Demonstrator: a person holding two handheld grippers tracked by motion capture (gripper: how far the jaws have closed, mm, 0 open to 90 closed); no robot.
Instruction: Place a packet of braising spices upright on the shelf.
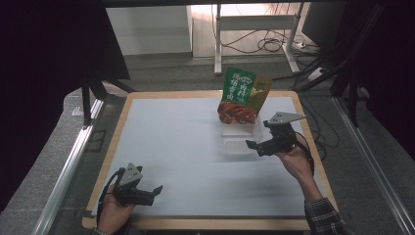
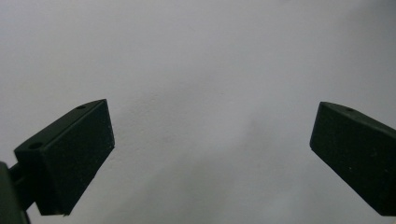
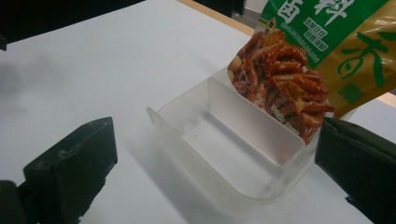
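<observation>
A green and yellow snack bag (image 1: 243, 93) printed with red food stands leaning in the far compartment of a clear plastic container (image 1: 236, 142) at the table's right middle. In the right gripper view the bag (image 3: 322, 51) rises behind the container's divider wall (image 3: 247, 123), and the near compartment is empty. My right gripper (image 1: 260, 136) is open beside the container's right side, its jaws (image 3: 217, 144) spread wide to either side of the container and touching nothing. Near the front left edge, my left gripper (image 1: 152, 193) is open over bare mat (image 2: 210, 135), holding nothing.
A pale grey mat (image 1: 186, 142) covers the wooden-edged table (image 1: 117, 142). Aluminium rails (image 1: 68, 166) run along the floor on both sides. A white desk frame (image 1: 218, 44) and loose cables (image 1: 269, 45) sit beyond the far edge.
</observation>
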